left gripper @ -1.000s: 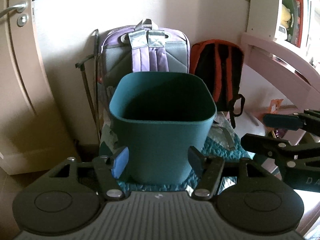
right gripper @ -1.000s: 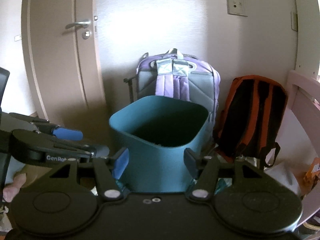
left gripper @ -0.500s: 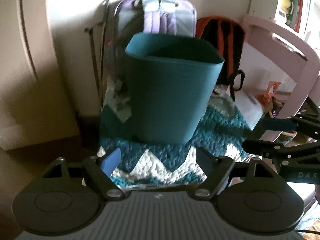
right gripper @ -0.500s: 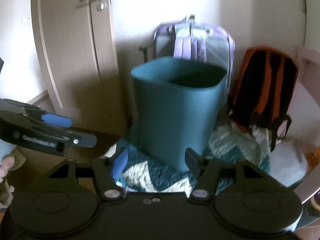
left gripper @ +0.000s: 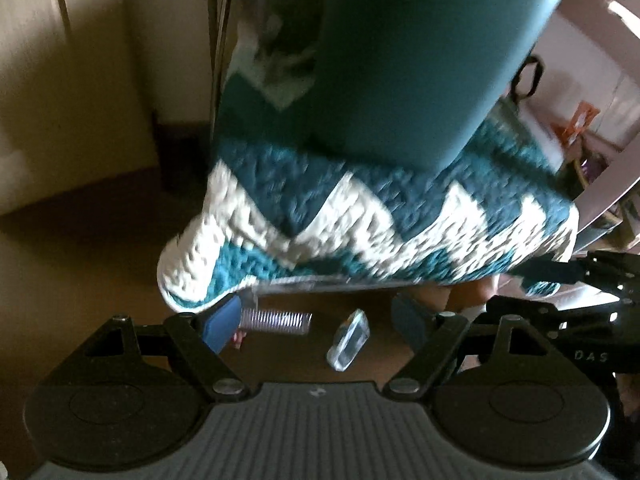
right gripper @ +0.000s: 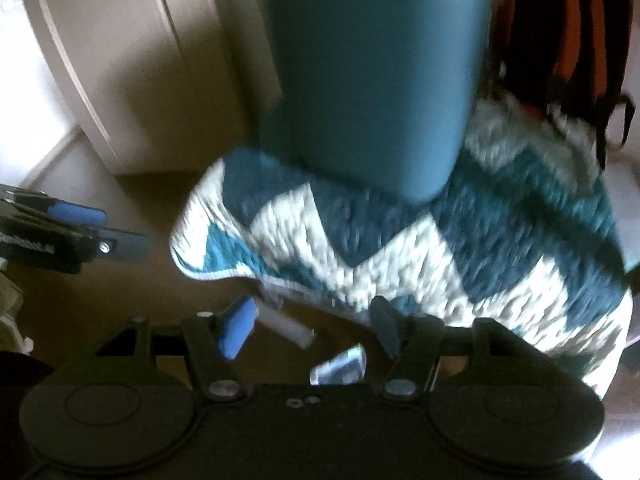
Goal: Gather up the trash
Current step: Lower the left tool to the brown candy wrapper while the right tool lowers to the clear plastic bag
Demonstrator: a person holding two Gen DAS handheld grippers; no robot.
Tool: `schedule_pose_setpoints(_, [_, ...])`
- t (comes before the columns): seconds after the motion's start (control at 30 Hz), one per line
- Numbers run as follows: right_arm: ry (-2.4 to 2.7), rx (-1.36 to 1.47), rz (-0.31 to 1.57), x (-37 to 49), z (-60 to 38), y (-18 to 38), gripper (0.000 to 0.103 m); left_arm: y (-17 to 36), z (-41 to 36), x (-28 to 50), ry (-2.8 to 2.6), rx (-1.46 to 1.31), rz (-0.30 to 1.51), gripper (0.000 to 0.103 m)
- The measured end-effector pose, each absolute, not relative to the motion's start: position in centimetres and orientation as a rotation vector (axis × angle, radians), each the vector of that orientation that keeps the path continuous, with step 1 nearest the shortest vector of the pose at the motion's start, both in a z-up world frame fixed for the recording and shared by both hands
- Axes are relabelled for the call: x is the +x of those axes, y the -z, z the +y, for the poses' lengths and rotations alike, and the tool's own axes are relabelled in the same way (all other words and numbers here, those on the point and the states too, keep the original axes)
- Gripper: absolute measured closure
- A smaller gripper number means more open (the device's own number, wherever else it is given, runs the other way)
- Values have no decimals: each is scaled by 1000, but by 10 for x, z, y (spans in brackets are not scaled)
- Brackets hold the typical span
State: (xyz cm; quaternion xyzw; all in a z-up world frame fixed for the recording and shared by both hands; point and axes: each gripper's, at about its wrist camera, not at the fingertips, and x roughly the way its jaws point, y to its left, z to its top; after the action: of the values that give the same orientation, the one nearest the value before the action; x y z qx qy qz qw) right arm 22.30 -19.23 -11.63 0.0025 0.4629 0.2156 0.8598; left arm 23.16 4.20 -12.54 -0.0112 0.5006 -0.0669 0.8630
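Jaws gape empty on both grippers, a clear wrapper (left gripper: pixel 347 340) lying between them. Blurred views risk a mistimed grab, leaving the ridged tube (left gripper: pixel 276 321) behind.

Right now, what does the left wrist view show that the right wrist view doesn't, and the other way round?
Only the left wrist view shows the pink shelf at the right edge and the right gripper coming in from the right.

Only the right wrist view shows the orange backpack, the door and the left gripper at the left edge.

Both show the teal bin standing on the zigzag blanket, plus a ribbed tube and a clear wrapper on the floor. Both grippers' jaws are open and empty.
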Motion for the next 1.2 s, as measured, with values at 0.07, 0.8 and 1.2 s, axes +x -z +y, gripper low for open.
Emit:
schedule_pose_setpoints(0.07, [-439, 19, 1025, 227, -186, 142, 40, 149, 48, 239, 138, -9, 1087, 20])
schedule_pose_setpoints(0.8, [-194, 189, 1442, 300, -142, 401, 40, 417, 124, 313, 99, 155, 1458, 20])
schedule_pose_setpoints(1.2, [-144, 88, 1553, 329, -109, 490, 40, 517, 141, 335, 52, 89, 1509, 20])
